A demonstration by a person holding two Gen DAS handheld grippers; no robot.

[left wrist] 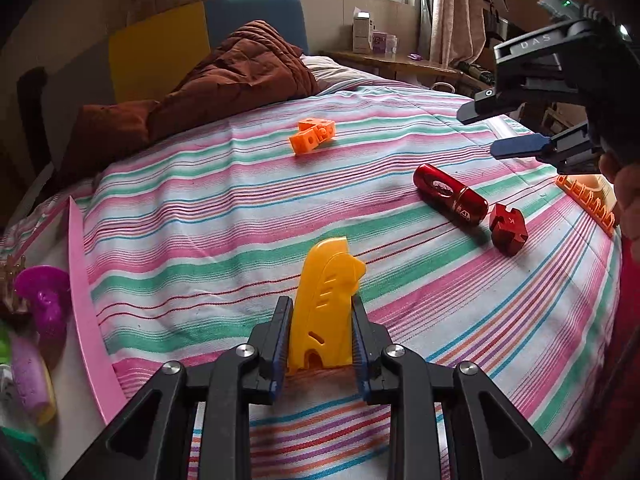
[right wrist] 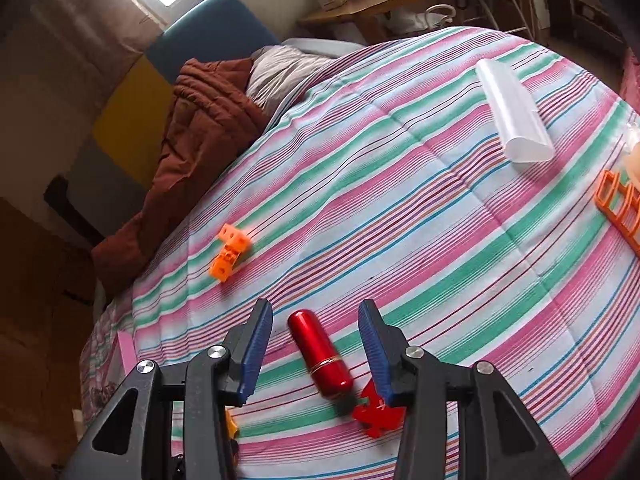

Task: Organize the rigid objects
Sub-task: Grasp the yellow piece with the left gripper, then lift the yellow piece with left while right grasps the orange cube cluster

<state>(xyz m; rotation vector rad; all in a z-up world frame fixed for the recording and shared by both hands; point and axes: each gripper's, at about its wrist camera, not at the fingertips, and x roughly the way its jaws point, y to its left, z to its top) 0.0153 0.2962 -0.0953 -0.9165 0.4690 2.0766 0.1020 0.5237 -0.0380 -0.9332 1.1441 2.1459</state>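
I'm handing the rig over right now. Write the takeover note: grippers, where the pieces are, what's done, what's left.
Left gripper: shut on the yellow plastic piece, held over the striped bedspread.
Right gripper: open, empty, above the red cylinder; nothing gripped.
Loose on the bedspread: red cylinder, red notched block beside it, orange cubes, orange rack, clear tube.
Done: yellow piece picked up.
Left: place it, then gather the rest.
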